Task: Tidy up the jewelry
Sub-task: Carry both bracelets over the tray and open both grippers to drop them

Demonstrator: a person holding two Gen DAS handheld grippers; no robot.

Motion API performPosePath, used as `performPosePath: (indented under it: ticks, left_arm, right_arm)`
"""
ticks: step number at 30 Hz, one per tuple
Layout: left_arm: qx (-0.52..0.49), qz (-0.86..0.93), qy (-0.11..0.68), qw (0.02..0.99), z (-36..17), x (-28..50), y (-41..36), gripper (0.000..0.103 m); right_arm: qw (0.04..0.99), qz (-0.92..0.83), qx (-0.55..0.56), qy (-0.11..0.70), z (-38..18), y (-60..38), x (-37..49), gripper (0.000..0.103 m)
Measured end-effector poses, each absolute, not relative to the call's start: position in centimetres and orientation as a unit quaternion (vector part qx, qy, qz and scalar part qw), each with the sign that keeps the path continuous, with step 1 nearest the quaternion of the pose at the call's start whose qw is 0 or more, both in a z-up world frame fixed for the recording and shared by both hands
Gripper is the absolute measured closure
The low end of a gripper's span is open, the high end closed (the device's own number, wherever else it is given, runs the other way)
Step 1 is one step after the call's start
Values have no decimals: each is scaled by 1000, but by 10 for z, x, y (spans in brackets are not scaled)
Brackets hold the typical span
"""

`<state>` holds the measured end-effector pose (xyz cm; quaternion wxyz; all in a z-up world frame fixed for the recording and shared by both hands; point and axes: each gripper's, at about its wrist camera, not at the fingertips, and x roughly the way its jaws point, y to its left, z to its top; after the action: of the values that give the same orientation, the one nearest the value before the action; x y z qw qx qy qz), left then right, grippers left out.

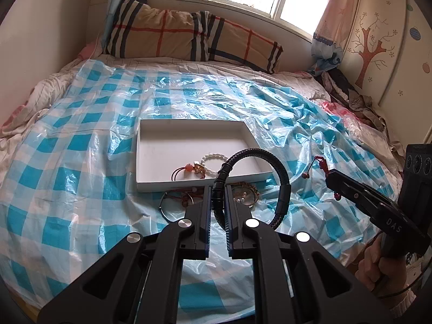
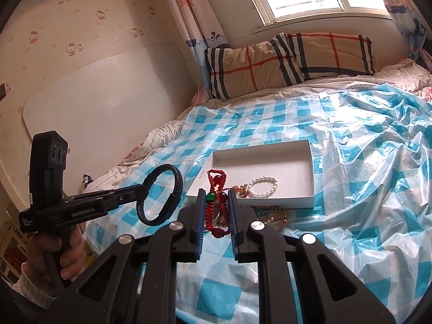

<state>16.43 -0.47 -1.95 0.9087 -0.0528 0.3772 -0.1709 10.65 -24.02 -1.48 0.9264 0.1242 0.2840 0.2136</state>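
A shallow white box point(image 1: 151, 135) point(image 2: 305, 199) lies on the checked plastic sheet; inside it are a white bead bracelet point(image 1: 213, 162) point(image 2: 263, 187) and a red cord bracelet with orange beads point(image 1: 183, 172). My left gripper point(image 1: 218, 189) point(image 2: 141, 190) is shut on a black braided leather bracelet point(image 1: 280, 178) point(image 2: 178, 186), held just in front of the box's near edge. My right gripper point(image 2: 217, 193) point(image 1: 328, 174) is shut on a red knotted cord bracelet point(image 2: 213, 216) with green and red beads, its cord end point(image 1: 321, 163) dangling. More bracelets point(image 1: 172, 202) point(image 2: 272, 216) lie on the sheet before the box.
The blue-and-white checked plastic sheet point(image 1: 81, 140) point(image 2: 364, 162) covers a bed. A plaid pillow point(image 1: 189, 37) point(image 2: 291, 62) sits at the head under the window. A wardrobe point(image 1: 378, 40) stands at right, and a person's hand point(image 2: 70, 259) grips each handle.
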Motion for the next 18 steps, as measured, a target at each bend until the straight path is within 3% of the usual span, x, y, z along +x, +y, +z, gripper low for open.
performPosePath:
  ticks: [18]
  left_arm:
    - [-81, -146, 405, 899, -72, 263, -1, 95]
  right_arm:
    - [928, 207, 103, 292, -53, -231, 211, 86]
